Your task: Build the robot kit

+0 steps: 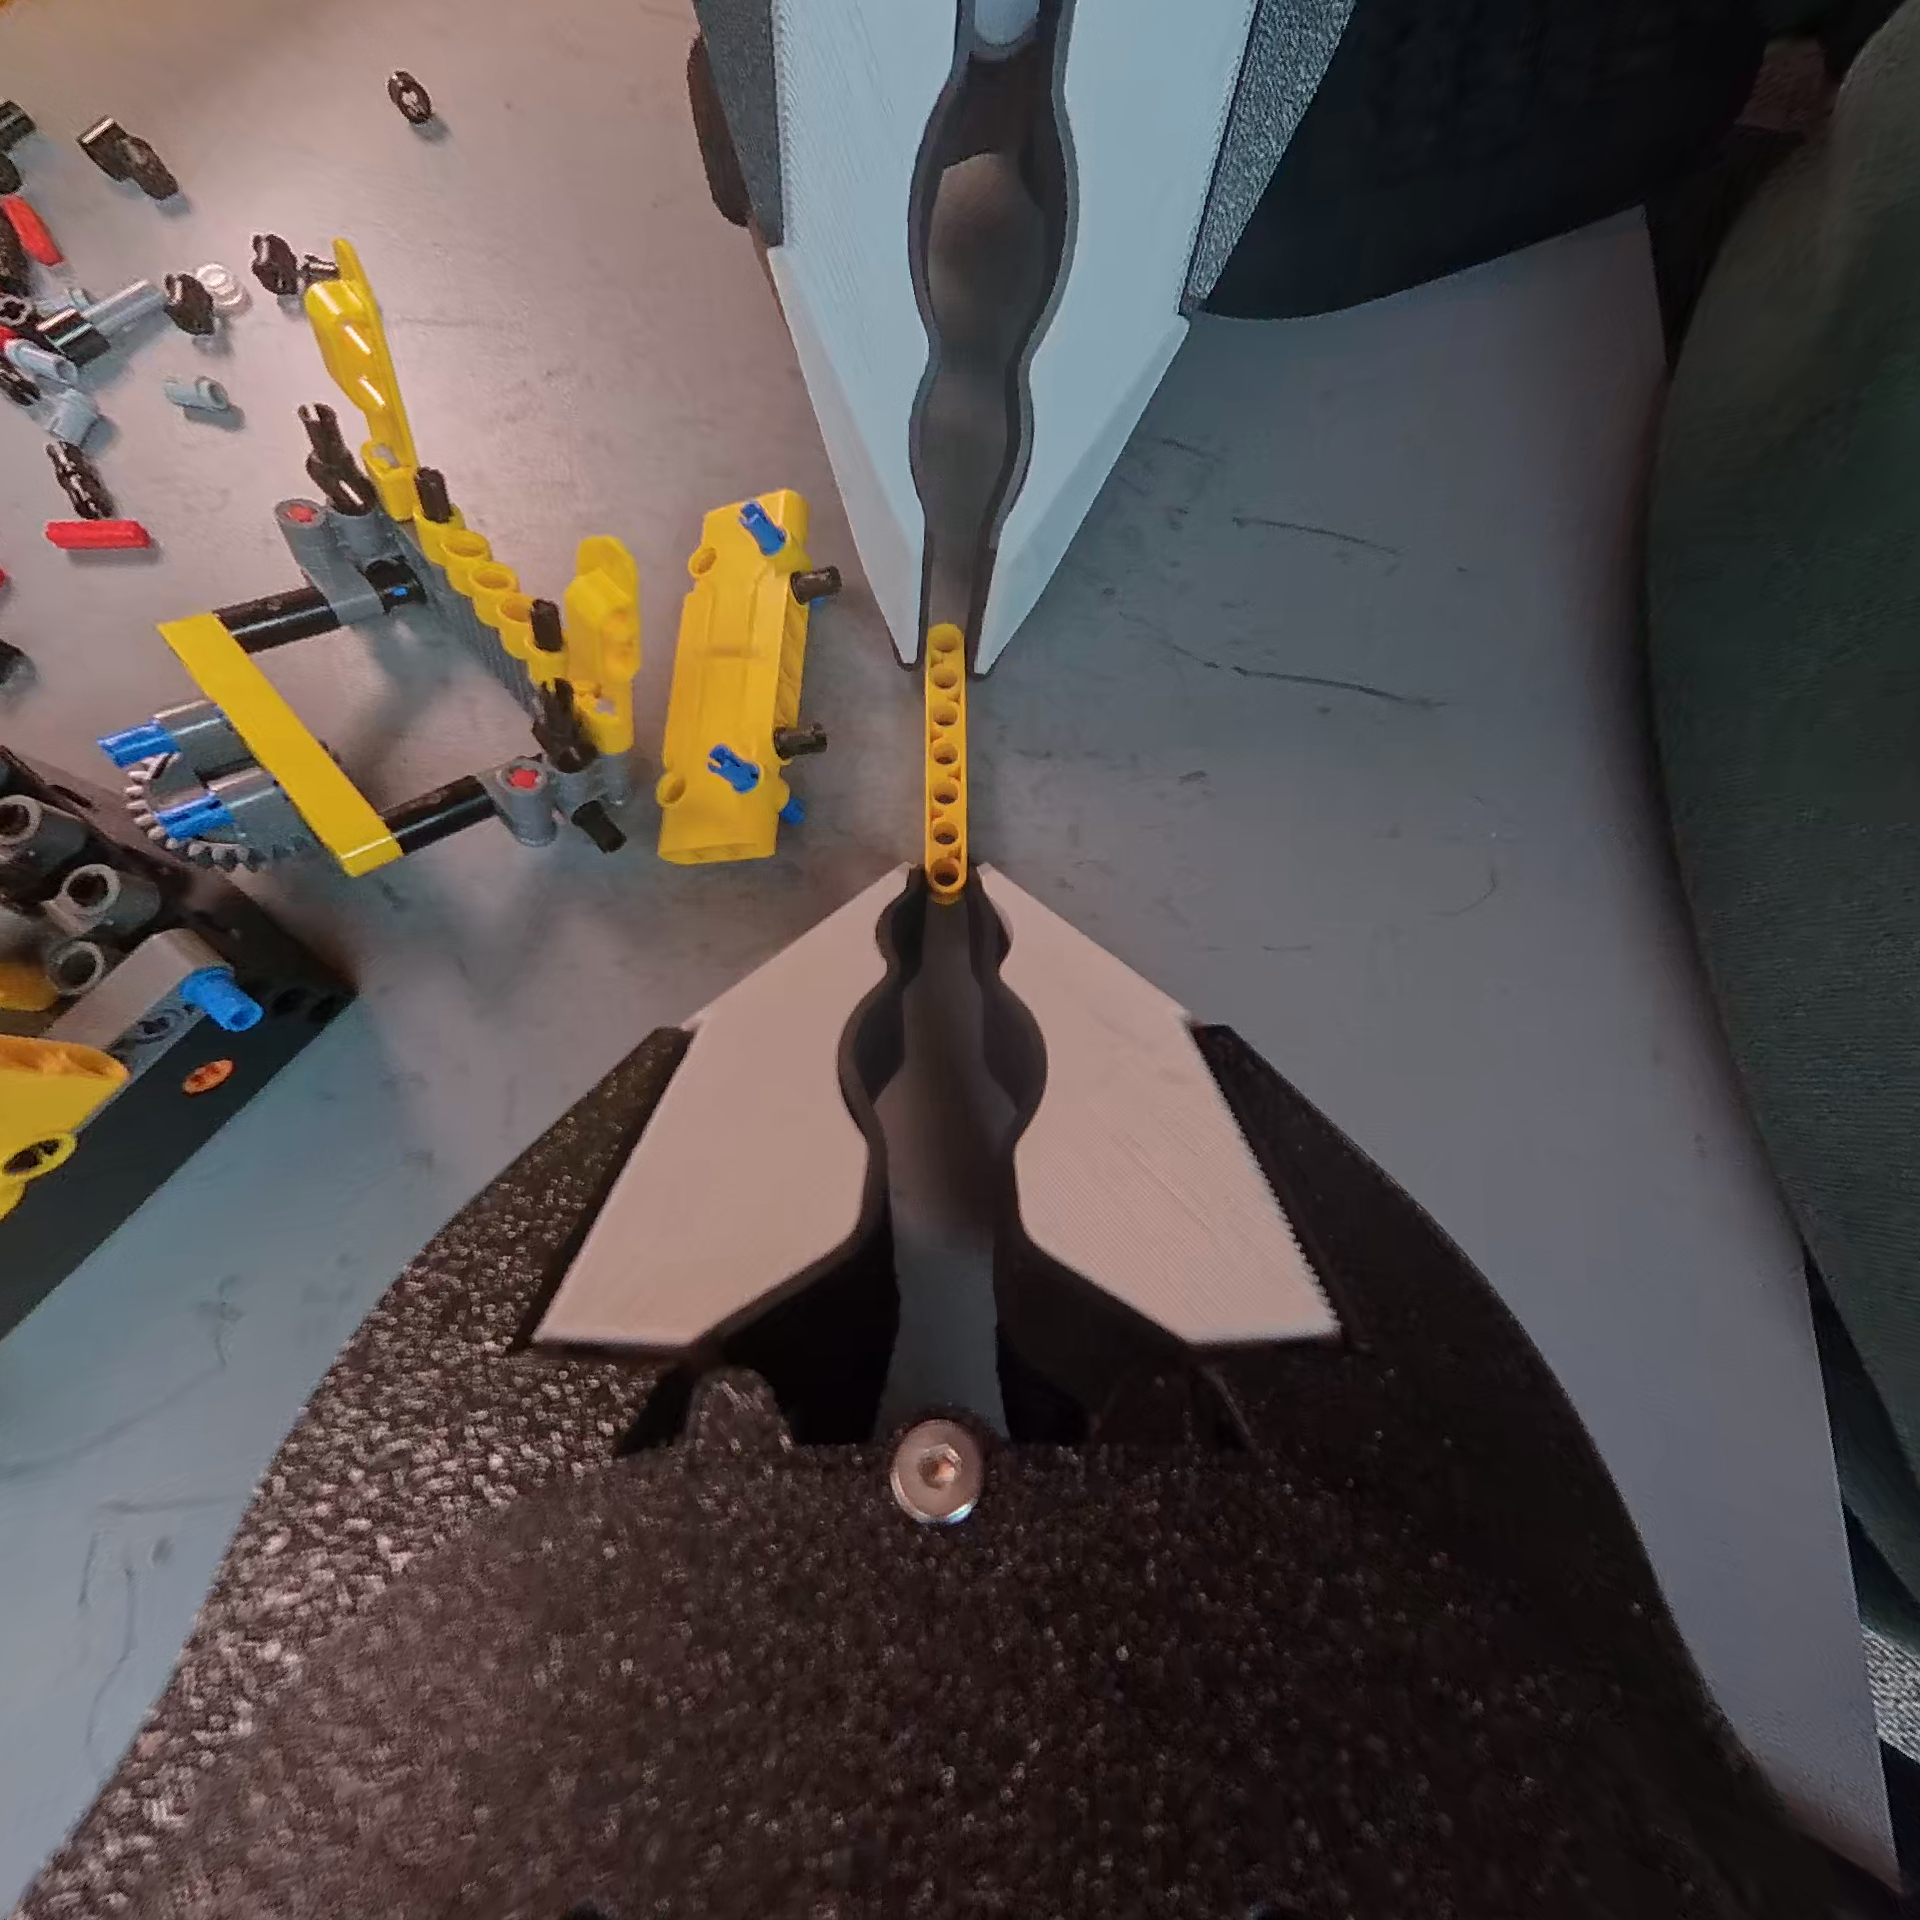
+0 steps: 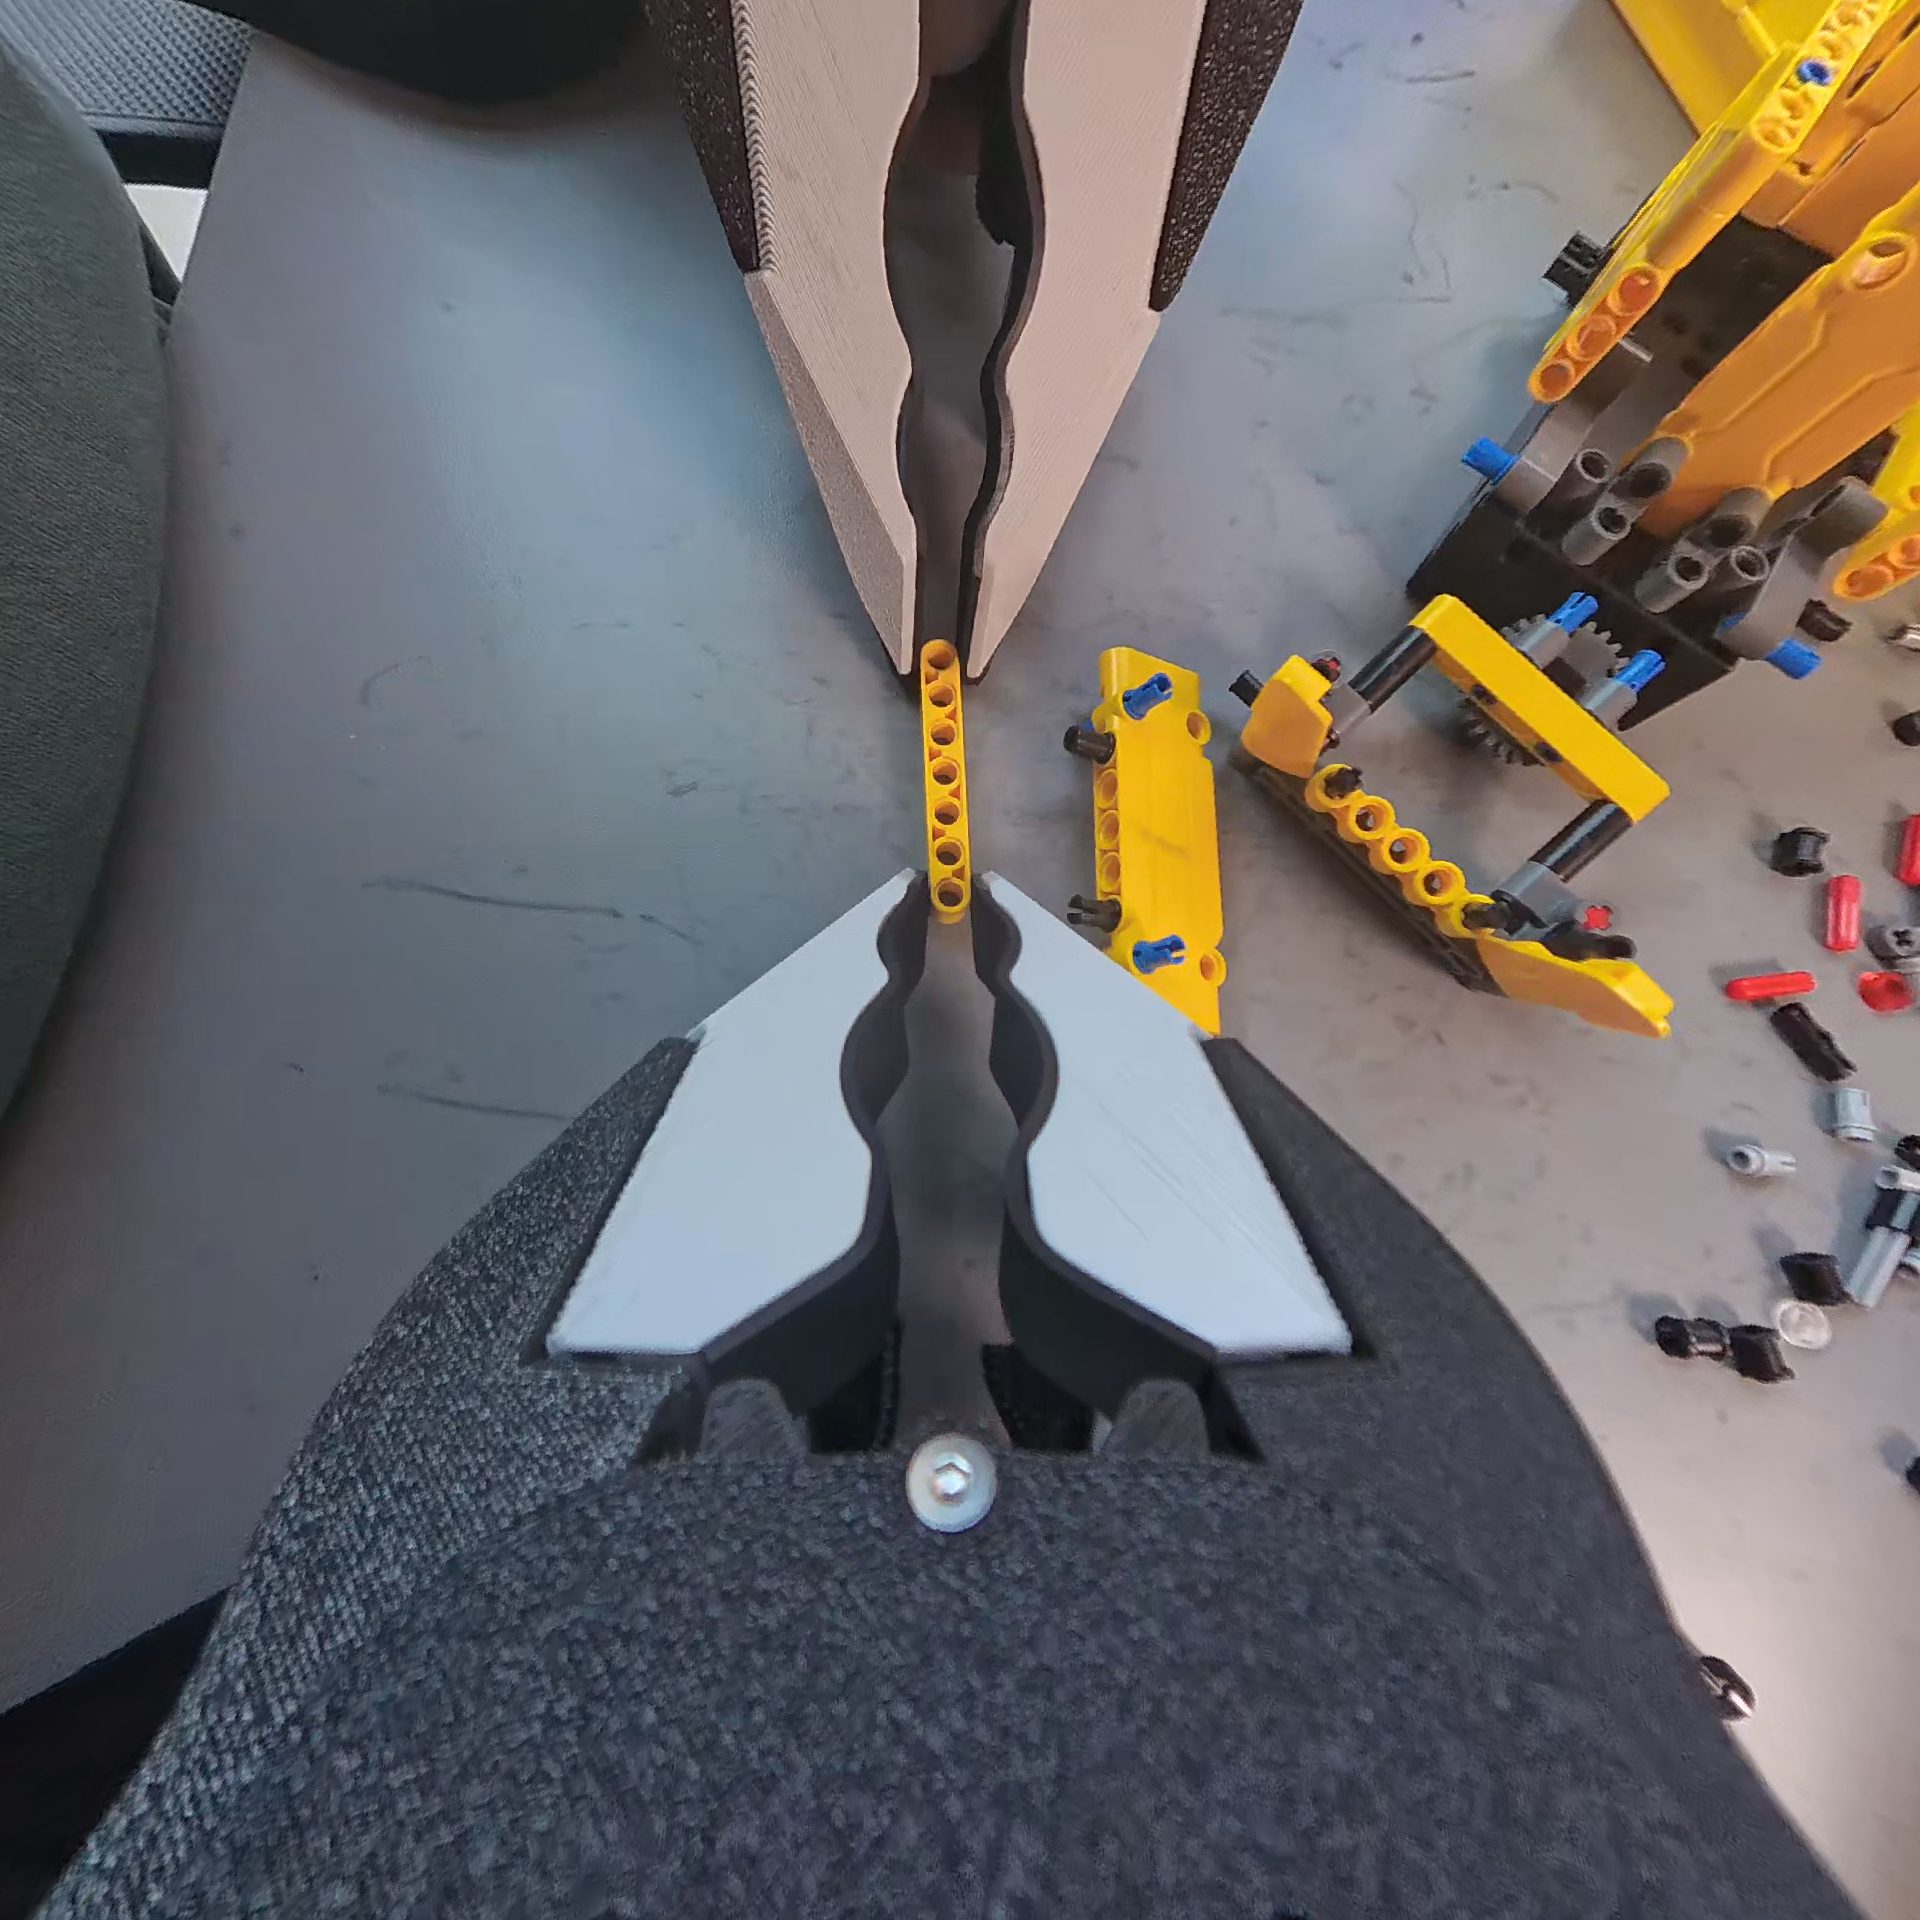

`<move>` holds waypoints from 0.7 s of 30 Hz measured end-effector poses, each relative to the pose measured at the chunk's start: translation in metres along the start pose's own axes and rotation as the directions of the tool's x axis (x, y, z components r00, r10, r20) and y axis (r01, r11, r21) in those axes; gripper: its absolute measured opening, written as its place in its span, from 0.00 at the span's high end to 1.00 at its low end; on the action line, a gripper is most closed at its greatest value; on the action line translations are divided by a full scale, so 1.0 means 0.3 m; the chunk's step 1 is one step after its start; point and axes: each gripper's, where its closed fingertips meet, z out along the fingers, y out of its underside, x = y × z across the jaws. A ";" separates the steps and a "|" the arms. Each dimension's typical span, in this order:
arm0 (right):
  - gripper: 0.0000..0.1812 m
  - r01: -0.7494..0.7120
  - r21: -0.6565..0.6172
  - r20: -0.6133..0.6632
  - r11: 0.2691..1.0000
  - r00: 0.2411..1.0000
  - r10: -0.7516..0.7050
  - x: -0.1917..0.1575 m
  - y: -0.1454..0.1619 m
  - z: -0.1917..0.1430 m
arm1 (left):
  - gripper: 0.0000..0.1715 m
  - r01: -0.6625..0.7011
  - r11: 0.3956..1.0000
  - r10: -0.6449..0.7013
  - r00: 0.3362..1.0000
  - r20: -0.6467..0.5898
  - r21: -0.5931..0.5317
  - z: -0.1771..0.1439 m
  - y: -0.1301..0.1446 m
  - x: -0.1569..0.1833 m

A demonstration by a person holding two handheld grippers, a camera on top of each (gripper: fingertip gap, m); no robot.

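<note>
two grippers, one thin yellow plastic beam with a row of round holes [image 1: 945, 764], and each has an end of it. nearest the left wrist camera, the left gripper [image 1: 945, 883] has its grey fingers [image 1: 821, 997] pinched almost together on the near end of the beam, only the beam's thickness between them. across the gap, the right gripper [image 1: 948, 649] does the same on the far end, tips nearly meeting, beam wedged between. from the right wrist view it mirrors: right gripper [image 2: 948, 896] clamped on the near end, left gripper [image 2: 943, 657] on the other. the beam hangs level between the two sets of tips, above the grey tabletop [image 1: 1299, 727], clear of it as far as i can judge.

a grip this far out on the tips looks slippery to me; keeping both squeezes even and the beam straight in line would stop it twisting loose.

further off, a chunky yellow brick panel with blue and black pins [image 1: 732, 675] lies just beside the beam, then a yellow-and-grey frame assembly with black axles [image 1: 416, 665], then loose small black, grey and red pins [image 1: 94, 343] scattered well apart.
</note>
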 end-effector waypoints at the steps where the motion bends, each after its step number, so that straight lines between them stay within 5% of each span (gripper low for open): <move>1: 0.96 0.000 -0.001 -0.001 1.000 1.000 0.000 0.000 0.000 0.000 | 0.96 0.000 1.000 0.000 1.000 0.001 0.000 0.000 0.000 0.000; 21: 0.96 -0.005 -0.003 -0.007 1.000 1.000 0.005 0.010 0.021 -0.020 | 0.94 -0.028 0.999 0.027 0.999 0.026 0.018 0.008 -0.022 0.003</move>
